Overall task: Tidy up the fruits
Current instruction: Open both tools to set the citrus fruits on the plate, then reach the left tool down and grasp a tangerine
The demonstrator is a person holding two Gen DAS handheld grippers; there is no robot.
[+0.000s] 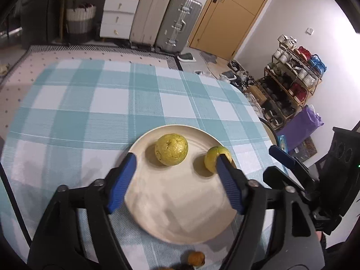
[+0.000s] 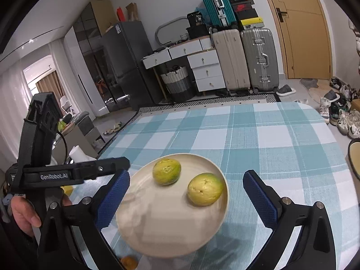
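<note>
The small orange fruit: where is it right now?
Off the plate, on the checked cloth just beyond its near rim; the orange fruit sits at the bottom edge of both wrist views.

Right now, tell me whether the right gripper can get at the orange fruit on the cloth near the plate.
Probably not directly: the right gripper is open, but the orange fruit sits low beside the plate, near its left finger.
</note>
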